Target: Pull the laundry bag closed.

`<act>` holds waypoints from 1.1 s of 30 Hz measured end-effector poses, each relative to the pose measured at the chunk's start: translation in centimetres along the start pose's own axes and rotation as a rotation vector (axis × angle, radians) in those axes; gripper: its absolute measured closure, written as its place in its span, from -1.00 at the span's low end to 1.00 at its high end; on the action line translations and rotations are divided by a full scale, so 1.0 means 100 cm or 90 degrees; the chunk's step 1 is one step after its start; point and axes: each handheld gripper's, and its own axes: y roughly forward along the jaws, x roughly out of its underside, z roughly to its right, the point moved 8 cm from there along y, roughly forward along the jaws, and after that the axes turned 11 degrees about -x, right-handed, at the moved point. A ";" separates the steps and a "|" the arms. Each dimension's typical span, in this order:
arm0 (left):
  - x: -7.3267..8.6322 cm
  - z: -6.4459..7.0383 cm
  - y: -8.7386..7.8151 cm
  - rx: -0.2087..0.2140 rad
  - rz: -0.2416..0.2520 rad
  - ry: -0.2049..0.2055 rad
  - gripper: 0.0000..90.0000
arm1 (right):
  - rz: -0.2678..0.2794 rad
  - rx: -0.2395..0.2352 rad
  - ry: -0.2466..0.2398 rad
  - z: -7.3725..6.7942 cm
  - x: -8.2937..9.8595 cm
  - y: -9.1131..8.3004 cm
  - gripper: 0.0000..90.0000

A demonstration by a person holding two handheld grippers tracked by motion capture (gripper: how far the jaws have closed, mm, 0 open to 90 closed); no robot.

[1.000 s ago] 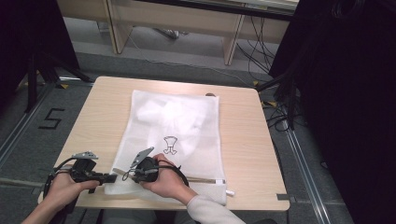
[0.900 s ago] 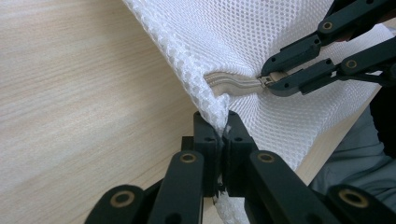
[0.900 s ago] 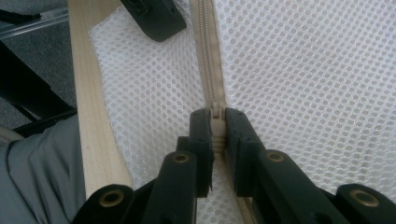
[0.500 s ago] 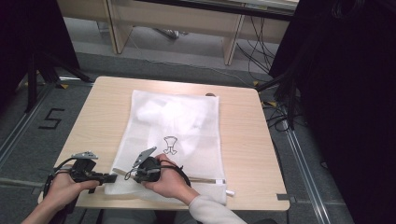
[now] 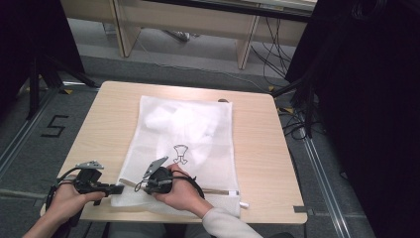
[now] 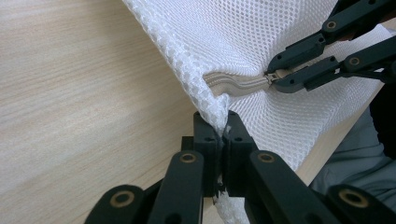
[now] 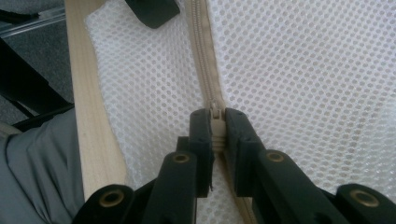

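Observation:
A white mesh laundry bag (image 5: pixel 188 124) lies flat on the wooden table (image 5: pixel 109 114), with white cloth bearing a small dark drawing (image 5: pixel 181 153) inside it. A beige zipper (image 5: pixel 218 191) runs along the bag's near edge. My left gripper (image 5: pixel 119 189) is shut on the bag's near-left corner (image 6: pixel 223 126), pinching the mesh at the zipper's end. Close to its right, my right gripper (image 5: pixel 139 187) is shut on the zipper pull (image 7: pixel 215 123). The left gripper view shows the right gripper's jaws holding that pull (image 6: pixel 273 77). The zipper track (image 7: pixel 203 56) looks closed ahead of the pull.
The table's near edge (image 7: pixel 95 140) lies just beside the bag, with the person's grey clothing (image 7: pixel 37 168) below it. Dark curtains (image 5: pixel 376 99) stand at the right, cables (image 5: pixel 292 124) lie on the floor, and wooden furniture legs (image 5: pixel 247 44) stand behind the table.

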 end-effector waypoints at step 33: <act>-0.001 -0.001 0.001 -0.014 0.014 -0.001 0.91 | -0.006 0.006 0.000 0.002 0.006 -0.007 0.83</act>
